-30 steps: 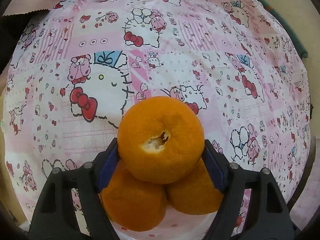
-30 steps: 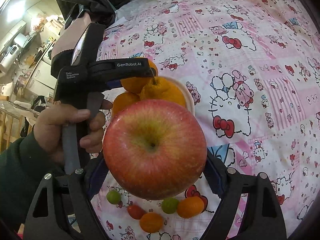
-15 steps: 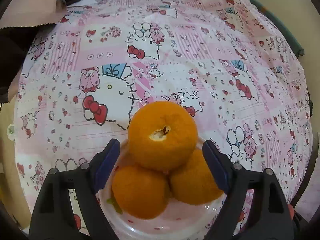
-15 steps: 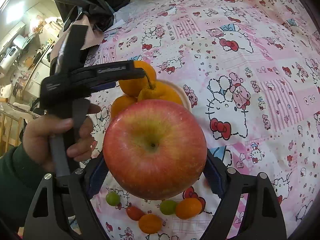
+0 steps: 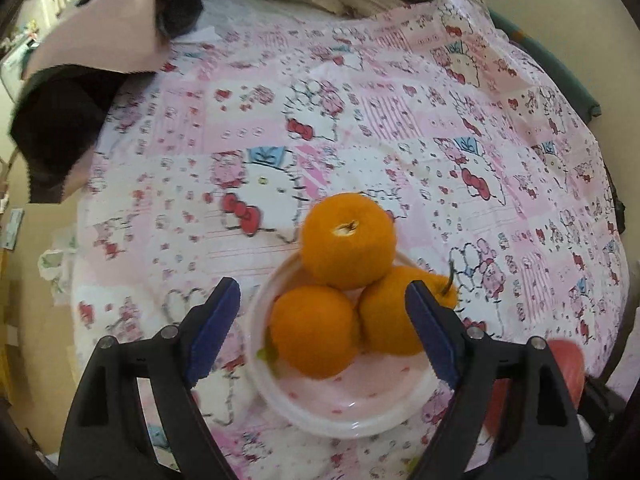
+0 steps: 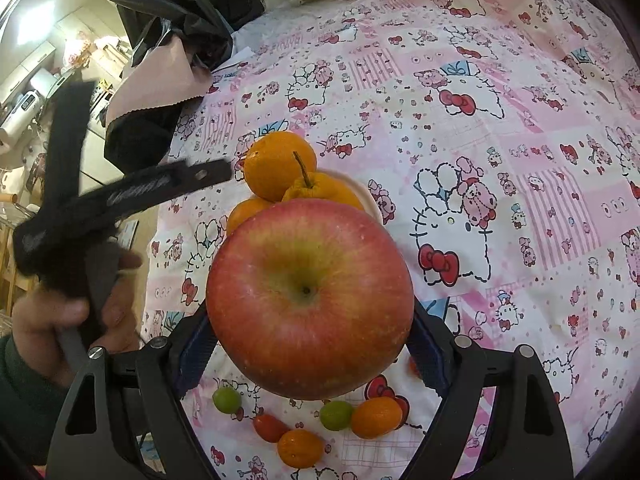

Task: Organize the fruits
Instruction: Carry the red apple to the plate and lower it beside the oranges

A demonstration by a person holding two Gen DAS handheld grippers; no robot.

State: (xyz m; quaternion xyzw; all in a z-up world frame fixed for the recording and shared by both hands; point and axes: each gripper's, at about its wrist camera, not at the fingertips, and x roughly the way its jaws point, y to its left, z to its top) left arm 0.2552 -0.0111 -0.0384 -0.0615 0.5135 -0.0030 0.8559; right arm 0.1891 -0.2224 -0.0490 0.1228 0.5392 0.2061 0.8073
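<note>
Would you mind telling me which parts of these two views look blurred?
Left wrist view: the tablecloth print is softly smeared. Right wrist view: the left hand-held gripper is streaked with motion blur, while the apple is sharp.

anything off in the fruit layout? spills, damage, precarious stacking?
Top orange sits perched on two others in the white bowl, so it looks tippy; its stem end shows torn peel. Small fruits lie loose on the cloth. No spills.
</note>
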